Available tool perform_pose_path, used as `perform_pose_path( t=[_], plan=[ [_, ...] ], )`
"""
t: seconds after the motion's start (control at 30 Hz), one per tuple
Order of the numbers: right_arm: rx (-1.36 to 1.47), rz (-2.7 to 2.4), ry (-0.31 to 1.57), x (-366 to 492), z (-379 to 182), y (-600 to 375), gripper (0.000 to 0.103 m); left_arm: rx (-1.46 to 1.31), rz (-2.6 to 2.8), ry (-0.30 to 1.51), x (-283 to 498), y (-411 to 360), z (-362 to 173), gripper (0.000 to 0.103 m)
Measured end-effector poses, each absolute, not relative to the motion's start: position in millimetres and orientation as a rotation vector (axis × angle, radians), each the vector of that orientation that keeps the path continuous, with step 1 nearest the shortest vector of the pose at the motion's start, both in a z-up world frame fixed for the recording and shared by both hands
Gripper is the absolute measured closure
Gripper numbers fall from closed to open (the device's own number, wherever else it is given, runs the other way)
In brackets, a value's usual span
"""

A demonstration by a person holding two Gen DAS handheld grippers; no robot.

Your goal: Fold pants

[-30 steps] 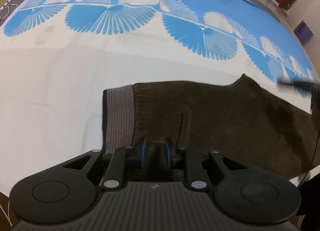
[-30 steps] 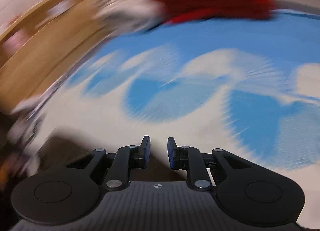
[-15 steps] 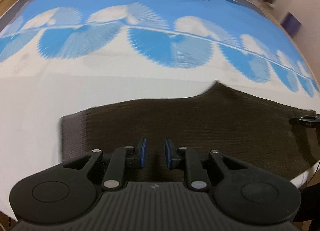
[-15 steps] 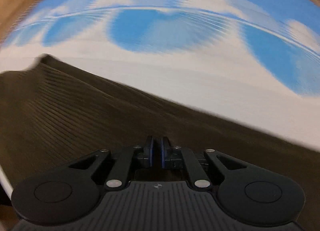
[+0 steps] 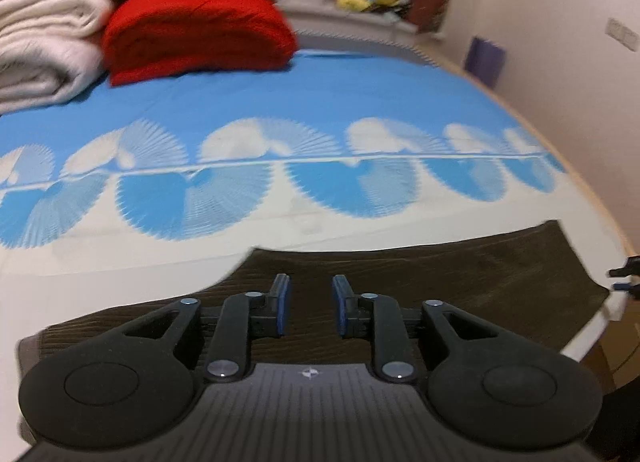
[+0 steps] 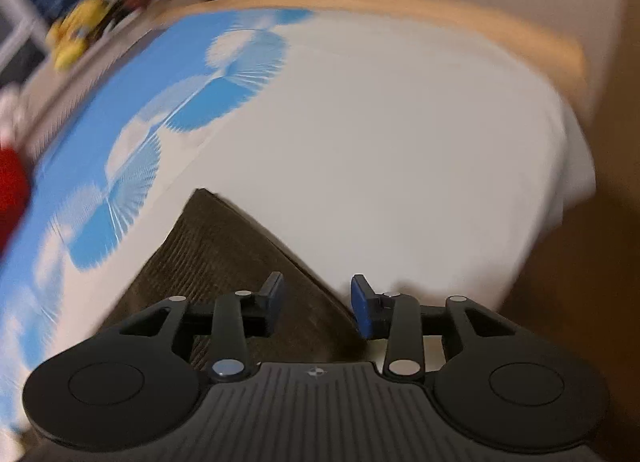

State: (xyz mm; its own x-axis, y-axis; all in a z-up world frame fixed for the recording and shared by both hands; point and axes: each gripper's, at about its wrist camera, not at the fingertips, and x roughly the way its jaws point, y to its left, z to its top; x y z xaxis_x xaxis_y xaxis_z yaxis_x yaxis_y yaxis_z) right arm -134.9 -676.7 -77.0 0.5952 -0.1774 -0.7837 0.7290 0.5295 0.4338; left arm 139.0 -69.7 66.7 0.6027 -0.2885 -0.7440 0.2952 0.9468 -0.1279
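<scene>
Dark brown corduroy pants (image 5: 460,282) lie flat across the near part of the bed, folded lengthwise. My left gripper (image 5: 307,302) is open and empty, hovering over the middle of the pants. My right gripper (image 6: 317,300) is open and empty, over the leg end of the pants (image 6: 216,254), near their right edge. The tips of the right gripper (image 5: 624,278) show at the right edge of the left wrist view, beside the leg hem.
The bed has a blue and white fan-pattern sheet (image 5: 280,134). A red folded blanket (image 5: 192,30) and white folded blankets (image 5: 44,50) are stacked at the far side. The bed's wooden edge (image 6: 440,10) and corner are close on the right.
My right gripper has opened from nearly shut and swung right toward the leg end. My left gripper has moved right along the pants and tilted up.
</scene>
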Motion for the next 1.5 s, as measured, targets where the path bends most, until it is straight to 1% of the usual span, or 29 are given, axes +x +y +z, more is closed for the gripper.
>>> perform_pose_path(
  t=[0.1, 0.2, 0.3, 0.4, 0.5, 0.53, 0.57, 0.6, 0.7, 0.8, 0.87, 1.0, 1.1, 1.2, 1.27, 1.3, 1.37, 1.43, 1.47, 1.5],
  plan=[
    [1.014, -0.581, 0.746, -153, -98, -680, 0.063, 0.050, -0.381, 0.857, 125, -96, 64, 0.073],
    [1.121, -0.588, 0.773, -152, -118, -675, 0.063, 0.147, -0.411, 0.850, 122, -120, 56, 0.073],
    [1.145, -0.597, 0.779, -141, -121, -668, 0.063, 0.186, -0.390, 0.864, 126, -125, 44, 0.073],
    [1.124, -0.611, 0.813, -115, -131, -667, 0.062, 0.152, -0.360, 0.898, 134, -116, 36, 0.073],
    [1.107, -0.651, 0.820, -102, -135, -663, 0.060, 0.126, -0.342, 0.898, 139, -103, 38, 0.073],
    [1.101, -0.664, 0.818, -99, -135, -661, 0.063, 0.117, -0.335, 0.896, 140, -99, 39, 0.073],
    [1.089, -0.686, 0.816, -98, -133, -658, 0.076, 0.106, -0.328, 0.895, 141, -94, 40, 0.073],
    [1.084, -0.700, 0.807, -99, -131, -656, 0.080, 0.096, -0.318, 0.895, 141, -89, 42, 0.073],
    [1.036, -0.730, 0.756, -94, -115, -642, 0.082, 0.049, -0.269, 0.901, 145, -69, 45, 0.073],
    [0.863, -0.708, 0.665, -82, -76, -607, 0.083, -0.029, -0.206, 0.909, 149, -41, 49, 0.073],
    [0.637, -0.645, 0.569, -70, -40, -558, 0.083, -0.066, -0.156, 0.913, 151, -22, 50, 0.073],
    [0.239, -0.438, 0.392, -55, 13, -421, 0.083, -0.102, -0.079, 0.905, 149, 12, 53, 0.073],
    [0.030, -0.260, 0.296, -53, 27, -314, 0.083, -0.128, -0.041, 0.909, 143, 38, 53, 0.073],
    [-0.149, -0.075, 0.248, -57, 12, -213, 0.083, -0.153, -0.003, 0.924, 136, 64, 52, 0.073],
    [-0.258, 0.057, 0.282, -58, -14, -156, 0.082, -0.171, 0.015, 0.929, 132, 79, 51, 0.073],
    [-0.306, 0.130, 0.334, -57, -32, -132, 0.079, -0.177, 0.025, 0.932, 130, 86, 50, 0.073],
    [-0.431, 0.326, 0.550, -51, -81, -87, 0.075, -0.190, 0.041, 0.942, 128, 99, 49, 0.073],
    [-0.515, 0.439, 0.711, -55, -120, -65, 0.070, -0.208, 0.046, 0.952, 125, 109, 47, 0.073],
    [-0.591, 0.413, 0.646, -68, -126, -58, 0.069, -0.212, 0.049, 0.955, 124, 112, 47, 0.073],
    [-0.649, 0.413, 0.622, -74, -125, -51, 0.070, -0.213, 0.052, 0.955, 122, 114, 47, 0.073]
  ],
)
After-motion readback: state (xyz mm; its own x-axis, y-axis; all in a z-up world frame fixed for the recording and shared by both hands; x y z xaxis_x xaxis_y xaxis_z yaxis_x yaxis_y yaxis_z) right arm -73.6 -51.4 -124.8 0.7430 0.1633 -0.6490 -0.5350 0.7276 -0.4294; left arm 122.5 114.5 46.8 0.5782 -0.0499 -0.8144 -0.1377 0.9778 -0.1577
